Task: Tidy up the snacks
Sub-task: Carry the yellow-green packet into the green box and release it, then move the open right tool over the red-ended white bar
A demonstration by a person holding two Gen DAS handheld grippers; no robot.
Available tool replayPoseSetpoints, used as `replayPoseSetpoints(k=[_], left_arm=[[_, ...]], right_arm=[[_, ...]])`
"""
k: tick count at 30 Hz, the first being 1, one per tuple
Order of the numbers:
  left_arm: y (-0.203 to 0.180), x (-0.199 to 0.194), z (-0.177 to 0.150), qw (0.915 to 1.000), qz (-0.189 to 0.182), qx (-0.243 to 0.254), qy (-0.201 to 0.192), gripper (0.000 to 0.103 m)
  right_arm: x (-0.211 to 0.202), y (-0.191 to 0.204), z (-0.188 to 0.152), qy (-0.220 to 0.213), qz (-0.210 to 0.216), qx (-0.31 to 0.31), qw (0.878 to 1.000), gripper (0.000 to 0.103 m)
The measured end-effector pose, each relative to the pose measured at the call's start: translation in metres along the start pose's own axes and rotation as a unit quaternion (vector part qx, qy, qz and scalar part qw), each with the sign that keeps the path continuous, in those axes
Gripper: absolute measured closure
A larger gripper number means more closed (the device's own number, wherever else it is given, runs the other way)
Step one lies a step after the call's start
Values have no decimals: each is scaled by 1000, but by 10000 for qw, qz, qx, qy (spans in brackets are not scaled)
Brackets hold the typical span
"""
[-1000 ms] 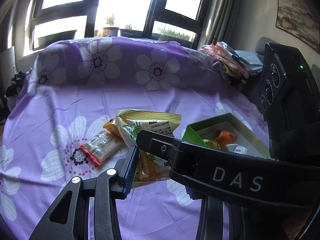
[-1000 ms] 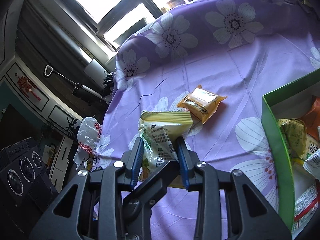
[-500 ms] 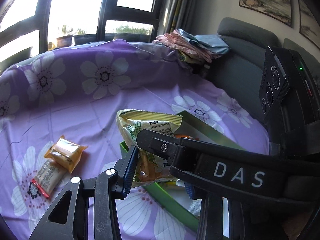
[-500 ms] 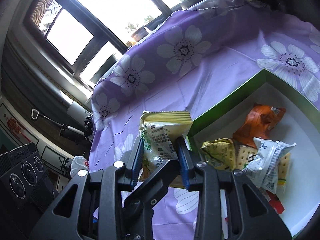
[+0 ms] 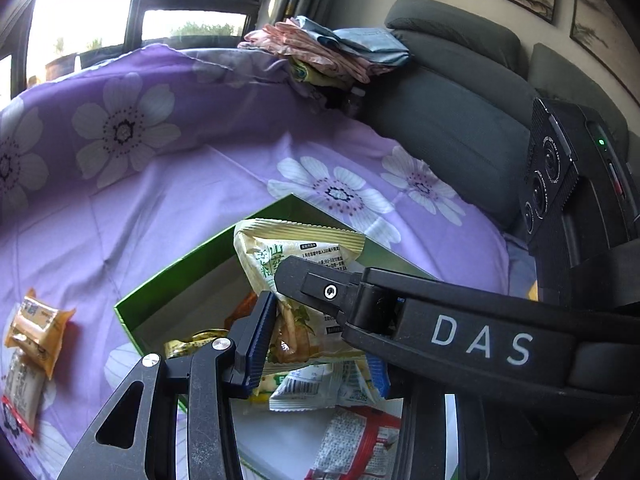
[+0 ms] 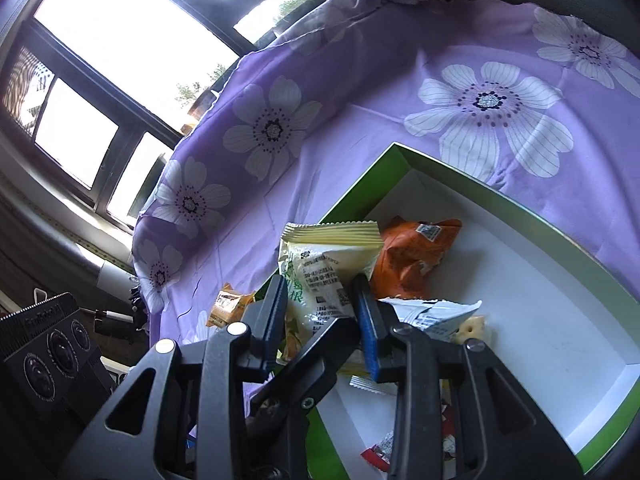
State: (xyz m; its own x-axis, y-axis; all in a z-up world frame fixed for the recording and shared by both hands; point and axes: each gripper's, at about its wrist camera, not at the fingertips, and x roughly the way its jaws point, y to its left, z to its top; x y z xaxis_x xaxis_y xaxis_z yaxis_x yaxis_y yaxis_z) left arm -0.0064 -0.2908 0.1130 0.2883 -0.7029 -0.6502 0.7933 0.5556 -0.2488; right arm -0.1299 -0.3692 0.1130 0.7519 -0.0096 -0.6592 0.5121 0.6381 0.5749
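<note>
A yellow-green snack bag (image 5: pixel 296 280) is clamped in both grippers at once and hangs over the green box (image 5: pixel 176 272). My left gripper (image 5: pixel 316 320) is shut on its lower half; its right finger is hidden behind the right gripper's arm. My right gripper (image 6: pixel 320 308) is shut on the same bag (image 6: pixel 324 272), above the box's left wall (image 6: pixel 360 184). Inside the box lie an orange bag (image 6: pixel 412 260), a white cracker pack (image 6: pixel 432 314) and other wrapped snacks. An orange-wrapped snack (image 5: pixel 38 330) and a red-ended bar (image 5: pixel 18 396) lie on the purple flowered cloth left of the box.
A grey sofa (image 5: pixel 460 112) stands behind the cloth-covered surface, with folded clothes (image 5: pixel 332 52) piled on its left end. Windows (image 6: pixel 132 40) line the far side. The right gripper's camera block (image 5: pixel 568 184) fills the right of the left wrist view.
Both grippers have carried the yellow-green bag to the right, from over the loose snacks on the cloth to above the green box. The two snacks on the cloth stayed put.
</note>
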Motion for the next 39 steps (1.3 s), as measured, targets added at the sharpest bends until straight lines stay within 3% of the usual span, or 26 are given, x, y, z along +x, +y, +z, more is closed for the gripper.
replayPoseSetpoints(k=[8, 15, 20, 24, 30, 34, 39], left_arm=[[-2, 20, -1, 9993, -278, -162, 203, 61], [1, 27, -5, 9984, -149, -395, 381, 61], [7, 21, -8, 9979, -136, -515, 355, 61], [13, 7, -10, 9969, -50, -713, 343, 61], [28, -34, -15, 9957, 185, -904, -31, 60], [46, -68, -29, 9922, 479, -1125, -223, 44], [81, -110, -54, 9801, 1083, -1636, -304, 35]], right_arm=[[1, -17, 4, -20, -362, 316, 9988, 68], [9, -22, 5, 30, -678, 382, 9970, 68], [15, -26, 5, 113, -652, 446, 9968, 67], [11, -18, 5, -75, -1044, 273, 9941, 66], [-2, -15, 7, -386, -1133, 186, 9926, 48], [-9, -4, 6, -612, -1097, -7, 9921, 32], [-10, 14, 1, -762, -989, -250, 9919, 20]])
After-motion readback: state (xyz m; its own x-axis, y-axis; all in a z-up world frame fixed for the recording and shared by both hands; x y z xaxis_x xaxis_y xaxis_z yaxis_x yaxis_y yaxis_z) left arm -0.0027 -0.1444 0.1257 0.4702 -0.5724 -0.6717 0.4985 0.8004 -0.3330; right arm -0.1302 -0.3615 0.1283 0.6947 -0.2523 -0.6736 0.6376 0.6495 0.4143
